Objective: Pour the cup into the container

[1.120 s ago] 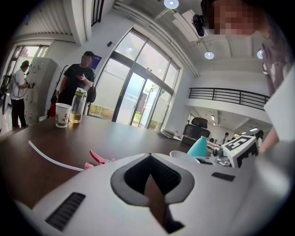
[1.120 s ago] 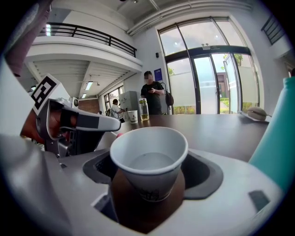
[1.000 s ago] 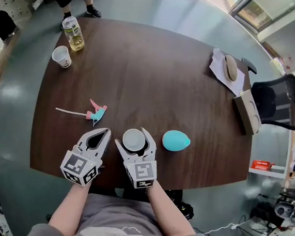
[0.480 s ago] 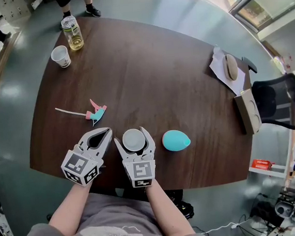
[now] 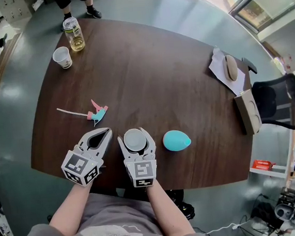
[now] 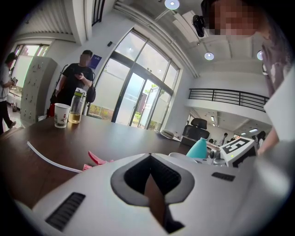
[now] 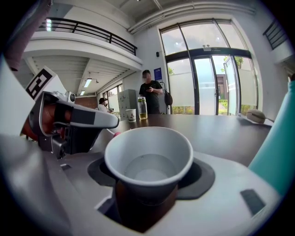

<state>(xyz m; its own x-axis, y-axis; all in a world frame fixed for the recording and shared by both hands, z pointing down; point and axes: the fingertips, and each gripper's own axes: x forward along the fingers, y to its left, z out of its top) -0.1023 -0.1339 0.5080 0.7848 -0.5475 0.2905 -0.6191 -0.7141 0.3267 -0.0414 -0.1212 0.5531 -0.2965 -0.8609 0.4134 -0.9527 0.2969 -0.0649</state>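
1. Far left of the worktop (image 5: 148, 73): a second paper cup (image 5: 61, 56) stands just beside a bottle (image 5: 73, 34) of yellow liquid. Both are upright.
2. Nearer, left of centre: a pink-and-teal spray trigger (image 5: 97, 113) with a white tube lies flat on the wood, apart from both claws.
3. My left claw (image 5: 106, 131) sits at the near edge. Its jaws are together and nothing is between them.
4. My right claw (image 5: 134, 136), just right of the left one, is at the near edge too. Its jaws are closing on the white paper cup (image 5: 134, 139), and the pads meet the cup's sides. The cup is upright on the worktop, mouth up, and appears to hold a little clear liquid.
5. Just right of the cup, not touching it: a teal egg-shaped container (image 5: 176, 140) on the worktop.
6. Far right: a mouse (image 5: 230, 67) rests on a sheet of paper. An office chair (image 5: 278, 102) stands beyond the worktop's right edge.
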